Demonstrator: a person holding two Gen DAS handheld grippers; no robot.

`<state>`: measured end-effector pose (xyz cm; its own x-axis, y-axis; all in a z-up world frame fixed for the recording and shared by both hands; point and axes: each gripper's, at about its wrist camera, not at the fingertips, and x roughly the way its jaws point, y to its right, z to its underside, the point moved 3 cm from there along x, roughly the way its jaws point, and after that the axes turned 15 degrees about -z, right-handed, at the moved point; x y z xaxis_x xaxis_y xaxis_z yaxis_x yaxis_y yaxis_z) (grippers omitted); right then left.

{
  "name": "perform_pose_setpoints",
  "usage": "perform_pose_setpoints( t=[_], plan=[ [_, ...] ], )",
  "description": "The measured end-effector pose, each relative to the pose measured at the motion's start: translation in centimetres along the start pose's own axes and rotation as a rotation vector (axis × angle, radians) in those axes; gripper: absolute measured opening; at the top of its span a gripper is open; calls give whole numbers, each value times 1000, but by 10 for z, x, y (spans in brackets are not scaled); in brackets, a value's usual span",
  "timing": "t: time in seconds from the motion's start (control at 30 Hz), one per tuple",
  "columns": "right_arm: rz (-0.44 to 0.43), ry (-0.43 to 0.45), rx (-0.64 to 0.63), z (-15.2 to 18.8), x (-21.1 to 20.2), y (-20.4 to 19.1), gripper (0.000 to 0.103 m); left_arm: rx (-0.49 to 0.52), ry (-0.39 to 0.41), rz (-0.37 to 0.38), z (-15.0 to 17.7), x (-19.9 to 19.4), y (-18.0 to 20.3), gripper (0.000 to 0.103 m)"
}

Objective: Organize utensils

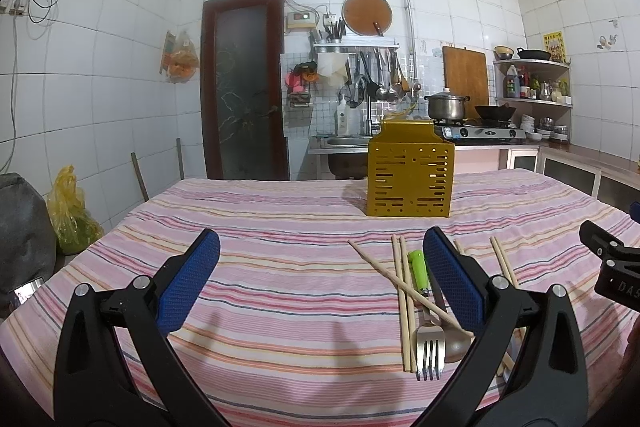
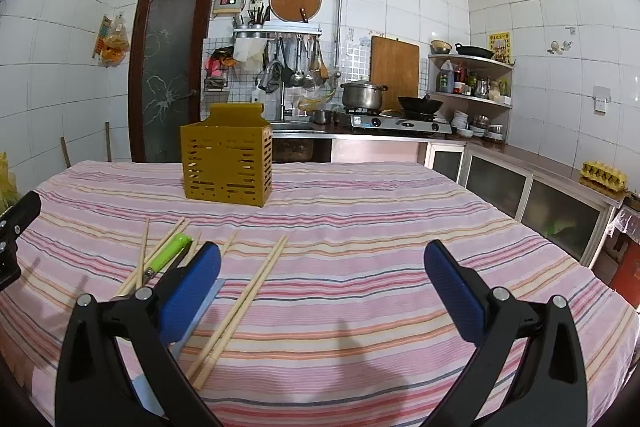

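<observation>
A table under a pink striped cloth (image 1: 280,227) fills both views, with a tiled kitchen behind it. On the far part of the cloth stands a yellow slotted caddy (image 1: 411,179), upright, well apart from both grippers and ahead of the utensils.

The left gripper (image 1: 322,281) hovers low over the cloth with its blue pads spread wide and nothing between them. The utensils lie at its right side: the right pad (image 1: 452,279) sits in front of part of the pile, while the gap between the pads shows only bare cloth.

The right gripper (image 2: 322,281) is likewise spread wide and grasps nothing. Here the pile lies at its left; the left pad (image 2: 192,287) overlaps it, and one pair of chopsticks (image 2: 244,303) lies inside the gap, near that pad.

In the left view, more chopsticks (image 1: 402,291) lie loose and crossed over a fork (image 1: 430,347), tines toward the camera. A green handle (image 1: 419,269) lies just beside them, and a spoon bowl (image 1: 456,345) touches the fork's right side. A pale blue piece (image 2: 208,301) shows under the right gripper's left pad; what it is cannot be told.
</observation>
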<state>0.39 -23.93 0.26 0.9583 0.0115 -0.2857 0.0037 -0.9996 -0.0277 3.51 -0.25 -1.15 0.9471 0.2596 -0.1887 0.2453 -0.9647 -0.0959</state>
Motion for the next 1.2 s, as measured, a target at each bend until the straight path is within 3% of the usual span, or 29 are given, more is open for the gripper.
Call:
perform_pose_setpoints(
  t=[0.23,0.53,0.83,1.03,1.2],
  plan=[
    [5,-42,-30,0,7,-5,99,-11,-44,0,1,8,-3,98],
    [-27,-136,0,0,25,0,99,-3,-181,40,-3,33,3,98],
    [-2,-158,-12,-20,54,6,99,-3,-291,67,-16,73,10,98],
    [8,-175,-23,-40,78,5,99,38,-292,30,-39,103,21,98],
    [6,-249,0,-52,102,7,99,51,-314,28,-56,129,30,98]
  ],
)
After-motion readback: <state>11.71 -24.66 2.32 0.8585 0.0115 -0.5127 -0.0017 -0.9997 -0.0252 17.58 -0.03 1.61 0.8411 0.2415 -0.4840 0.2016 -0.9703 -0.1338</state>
